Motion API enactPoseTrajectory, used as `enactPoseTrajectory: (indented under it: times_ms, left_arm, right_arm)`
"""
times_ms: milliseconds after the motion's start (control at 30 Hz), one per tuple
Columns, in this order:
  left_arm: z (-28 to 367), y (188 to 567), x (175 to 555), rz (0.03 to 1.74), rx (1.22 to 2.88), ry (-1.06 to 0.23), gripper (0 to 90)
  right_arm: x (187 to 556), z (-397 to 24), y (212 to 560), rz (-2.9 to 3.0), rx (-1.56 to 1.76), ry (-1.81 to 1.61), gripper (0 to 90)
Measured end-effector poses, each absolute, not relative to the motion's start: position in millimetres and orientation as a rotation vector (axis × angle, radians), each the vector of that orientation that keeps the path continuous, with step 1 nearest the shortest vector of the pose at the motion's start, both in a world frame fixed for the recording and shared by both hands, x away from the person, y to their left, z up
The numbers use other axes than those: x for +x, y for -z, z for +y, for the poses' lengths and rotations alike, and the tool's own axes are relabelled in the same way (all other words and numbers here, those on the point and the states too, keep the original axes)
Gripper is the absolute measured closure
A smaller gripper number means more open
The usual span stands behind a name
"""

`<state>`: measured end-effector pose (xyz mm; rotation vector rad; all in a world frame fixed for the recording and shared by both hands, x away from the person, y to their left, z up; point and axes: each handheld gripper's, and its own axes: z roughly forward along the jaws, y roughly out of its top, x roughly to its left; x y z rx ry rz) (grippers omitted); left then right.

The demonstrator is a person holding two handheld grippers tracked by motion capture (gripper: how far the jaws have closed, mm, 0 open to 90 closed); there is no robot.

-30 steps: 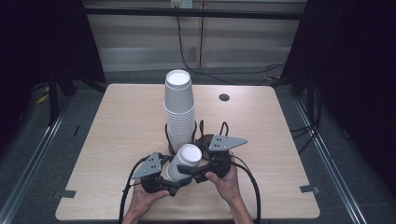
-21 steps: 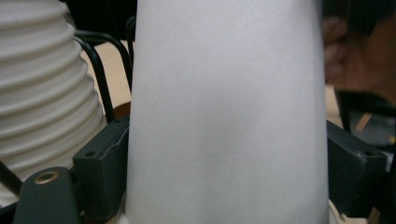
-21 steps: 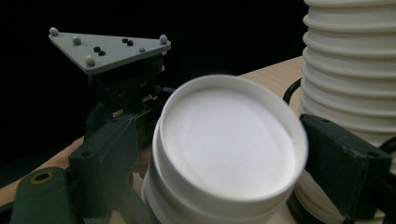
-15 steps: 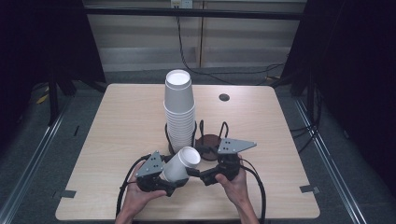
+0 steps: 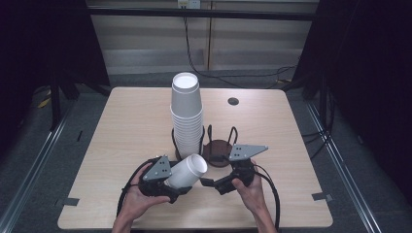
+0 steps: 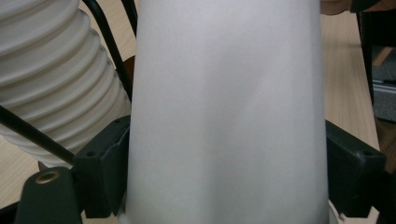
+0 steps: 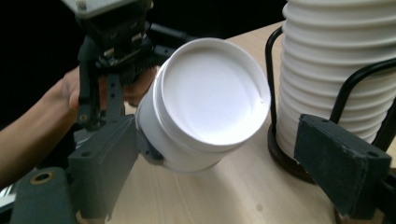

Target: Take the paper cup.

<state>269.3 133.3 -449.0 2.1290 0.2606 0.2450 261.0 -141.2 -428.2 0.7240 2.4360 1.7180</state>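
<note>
The left gripper point(image 5: 180, 180) is clamped on a white paper cup point(image 5: 187, 171), held tilted on its side above the near part of the light wooden desk point(image 5: 126, 126), just in front of the tall stack of white paper cups point(image 5: 186, 114) in a black wire holder point(image 5: 213, 145). The right gripper point(image 5: 209, 183) stands wide open with nothing between its jaws, its tips just beside the held cup's open mouth.
</note>
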Motion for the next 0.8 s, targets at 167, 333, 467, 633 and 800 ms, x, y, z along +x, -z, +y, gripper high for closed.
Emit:
enactPoseTrajectory:
  times_ms: [167, 333, 467, 633, 800]
  left_arm:
    - [132, 449, 270, 0.262, 2.157, -0.234, 16.0]
    - [130, 443, 274, 0.239, 2.196, -0.241, 16.2]
    - [131, 439, 275, 0.234, 2.252, -0.278, 16.4]
    - [126, 437, 274, 0.206, 2.324, -0.309, 16.4]
    - [121, 436, 275, 0.187, 2.364, -0.314, 16.4]
  right_arm:
    - [262, -143, 427, 2.473, 0.714, -1.676, 13.8]
    - [261, -144, 427, 2.575, 0.712, -1.564, 17.2]
    - [261, -140, 430, 2.621, 0.696, -1.469, 18.2]
    - [262, -136, 436, 2.685, 0.69, -1.416, 16.3]
    - [266, -136, 437, 2.73, 0.671, -1.338, 14.0]
